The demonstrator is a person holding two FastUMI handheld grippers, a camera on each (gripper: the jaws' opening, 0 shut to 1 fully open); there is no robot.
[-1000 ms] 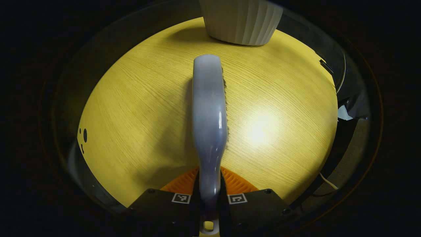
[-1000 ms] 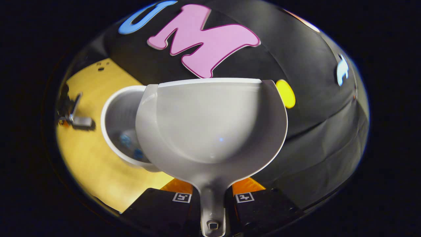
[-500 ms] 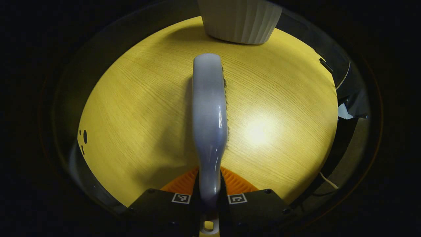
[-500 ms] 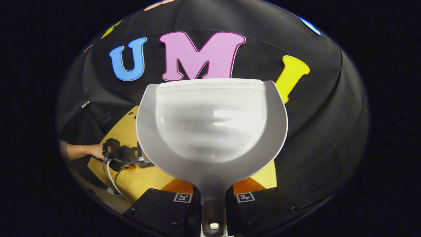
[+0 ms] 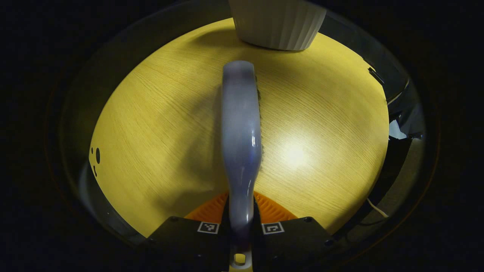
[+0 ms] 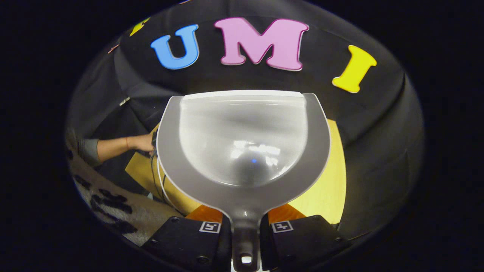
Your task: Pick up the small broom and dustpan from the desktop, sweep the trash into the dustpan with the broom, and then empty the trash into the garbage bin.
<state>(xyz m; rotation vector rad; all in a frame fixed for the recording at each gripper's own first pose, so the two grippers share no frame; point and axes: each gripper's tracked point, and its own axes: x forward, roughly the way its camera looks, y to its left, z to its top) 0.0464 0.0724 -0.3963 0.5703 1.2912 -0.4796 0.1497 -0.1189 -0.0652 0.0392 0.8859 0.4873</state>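
Yellow wood-grain laminate forms the round worktop (image 5: 159,124) seen in the left gripper view, above which a small broom with a glossy pale lilac plastic back (image 5: 241,132) is held, its handle clamped between the fingers of the left gripper (image 5: 240,226); dark bristles are glimpsed along its right edge. At the far edge of the worktop a white ribbed garbage bin (image 5: 278,22) is set. In the right gripper view a light grey plastic dustpan (image 6: 244,151) is gripped by its handle between the fingers of the right gripper (image 6: 245,228), raised above the worktop with its pan facing the camera. A person's hand (image 6: 141,142) and grey sleeve (image 6: 87,150) are seen at the left.
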